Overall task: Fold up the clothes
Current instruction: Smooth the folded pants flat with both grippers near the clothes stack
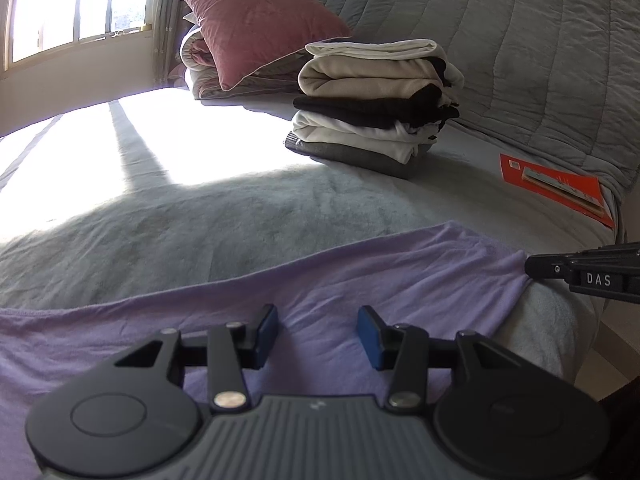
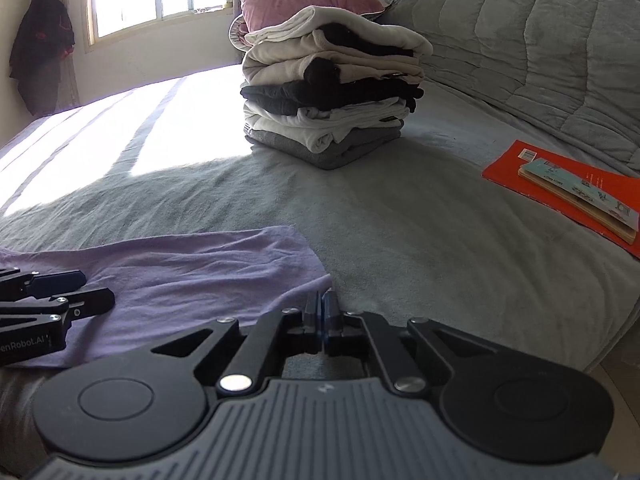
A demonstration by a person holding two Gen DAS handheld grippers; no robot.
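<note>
The purple garment (image 1: 280, 292) lies flat along the bed's near edge, long axis left to right. The right gripper (image 2: 322, 304) pinches its right corner; the left gripper (image 1: 318, 330) hovers spread over its middle. Folded pile (image 2: 332, 96) sits far.

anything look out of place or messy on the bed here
Mostly tidy. The stack of folded clothes is uneven, with black fabric poking out between the pale layers. An orange booklet with a smaller booklet on it lies near the bed's edge, unrelated to folding.
</note>
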